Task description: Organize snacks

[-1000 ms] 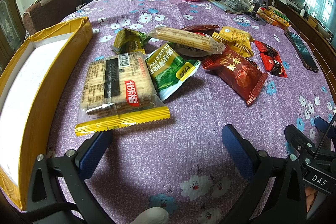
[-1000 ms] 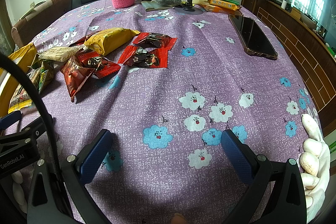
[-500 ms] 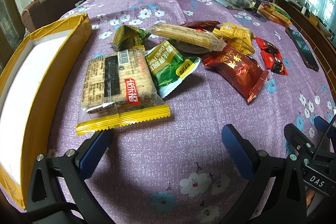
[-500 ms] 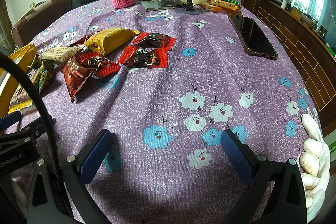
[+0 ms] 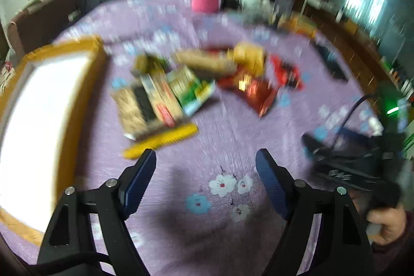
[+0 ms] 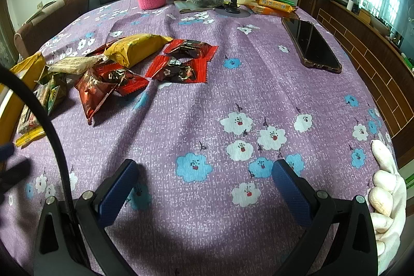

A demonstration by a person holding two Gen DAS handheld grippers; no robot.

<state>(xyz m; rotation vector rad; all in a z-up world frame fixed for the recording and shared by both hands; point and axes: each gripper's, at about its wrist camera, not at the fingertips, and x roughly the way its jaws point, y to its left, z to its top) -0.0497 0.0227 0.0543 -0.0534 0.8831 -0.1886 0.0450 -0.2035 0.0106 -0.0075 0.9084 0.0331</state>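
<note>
My left hand-held gripper [image 5: 205, 164] hangs above the purple flowered table [image 5: 233, 136]; its jaws have just been closing, yet they stand apart with only cloth between them. The cracker packet [image 5: 150, 105] lies just beyond its left finger, beside the yellow box [image 5: 88, 84]. The view is blurred. My right hand-held gripper [image 6: 204, 175] stands wide and holds nothing. The red snack packets [image 6: 178, 69] and the yellow packet [image 6: 134, 48] lie farther out, to its left.
</note>
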